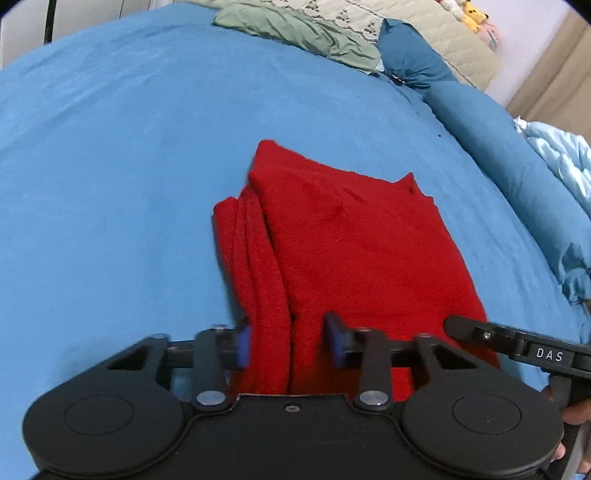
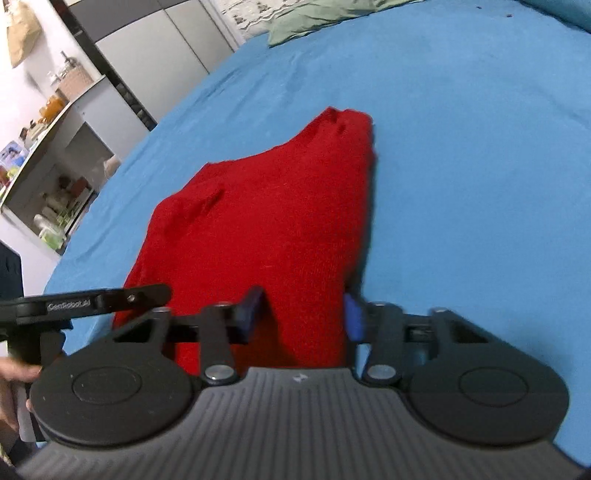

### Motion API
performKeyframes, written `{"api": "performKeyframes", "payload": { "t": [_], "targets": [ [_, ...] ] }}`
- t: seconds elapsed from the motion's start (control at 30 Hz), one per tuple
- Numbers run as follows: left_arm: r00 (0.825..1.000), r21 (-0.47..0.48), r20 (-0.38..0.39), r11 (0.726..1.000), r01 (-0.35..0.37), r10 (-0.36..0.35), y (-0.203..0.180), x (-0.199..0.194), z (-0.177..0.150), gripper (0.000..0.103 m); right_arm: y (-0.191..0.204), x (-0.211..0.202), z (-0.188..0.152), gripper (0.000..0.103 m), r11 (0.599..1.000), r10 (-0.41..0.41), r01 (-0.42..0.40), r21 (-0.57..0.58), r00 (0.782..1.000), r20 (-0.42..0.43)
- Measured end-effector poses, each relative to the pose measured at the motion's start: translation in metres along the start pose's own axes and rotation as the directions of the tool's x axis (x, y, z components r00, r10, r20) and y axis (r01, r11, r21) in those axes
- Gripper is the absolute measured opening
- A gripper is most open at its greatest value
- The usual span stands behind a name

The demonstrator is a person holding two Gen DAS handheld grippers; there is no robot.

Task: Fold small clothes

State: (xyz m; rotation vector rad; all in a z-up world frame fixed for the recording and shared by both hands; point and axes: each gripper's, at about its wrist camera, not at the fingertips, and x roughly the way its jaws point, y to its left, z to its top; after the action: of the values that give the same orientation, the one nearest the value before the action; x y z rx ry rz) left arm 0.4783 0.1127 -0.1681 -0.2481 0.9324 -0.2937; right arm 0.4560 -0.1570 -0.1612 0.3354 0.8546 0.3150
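Observation:
A folded red knitted garment (image 1: 351, 251) lies on the blue bed sheet (image 1: 110, 166), several layers stacked along its left edge. My left gripper (image 1: 290, 343) straddles the near left corner; its blue pads sit against the thick folded edge, which fills the gap between them. In the right wrist view the same red garment (image 2: 266, 221) runs away from me. My right gripper (image 2: 301, 317) holds its near right corner, cloth packed between both pads. Each view shows a black part of the other tool beside the garment.
A crumpled green cloth (image 1: 295, 33) lies at the far end of the bed. A dark blue bolster (image 1: 480, 122) and a pale blue quilt (image 1: 561, 158) line the right side. Open shelves (image 2: 55, 184) and a wardrobe (image 2: 166, 48) stand beyond the bed's left edge.

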Motion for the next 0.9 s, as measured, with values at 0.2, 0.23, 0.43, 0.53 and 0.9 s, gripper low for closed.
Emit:
{"api": "performKeyframes", "payload": {
  "t": [0.2, 0.23, 0.43, 0.53, 0.9],
  "targets": [
    [0.999, 0.05, 0.048, 0.998, -0.026, 0.024, -0.026, -0.032, 0.003, 0.024, 0.027, -0.034, 0.008, 0.038, 0.997, 0.012, -0.006, -0.081, 0.997, 0.078],
    [0.999, 0.058, 0.047, 0.998, -0.017, 0.014, -0.031, -0.038, 0.003, 0.024, 0.033, -0.044, 0.009, 0.038, 0.995, 0.012, -0.004, -0.099, 0.996, 0.086],
    [0.997, 0.084, 0.064, 0.996, 0.041, -0.046, -0.067, -0.105, -0.025, 0.024, 0.053, -0.128, -0.005, 0.037, 0.984, 0.029, -0.008, -0.18, 0.993, 0.114],
    [0.995, 0.104, 0.079, 0.993, 0.059, -0.068, -0.087, -0.141, -0.062, 0.024, 0.048, -0.174, -0.028, 0.037, 0.985, 0.029, -0.009, -0.171, 0.993, 0.116],
    [0.997, 0.135, 0.033, 0.988, -0.07, 0.066, -0.119, -0.121, -0.196, 0.028, -0.008, -0.192, -0.15, 0.039, 0.992, -0.079, 0.077, -0.098, 0.997, -0.02]
  ]
}}
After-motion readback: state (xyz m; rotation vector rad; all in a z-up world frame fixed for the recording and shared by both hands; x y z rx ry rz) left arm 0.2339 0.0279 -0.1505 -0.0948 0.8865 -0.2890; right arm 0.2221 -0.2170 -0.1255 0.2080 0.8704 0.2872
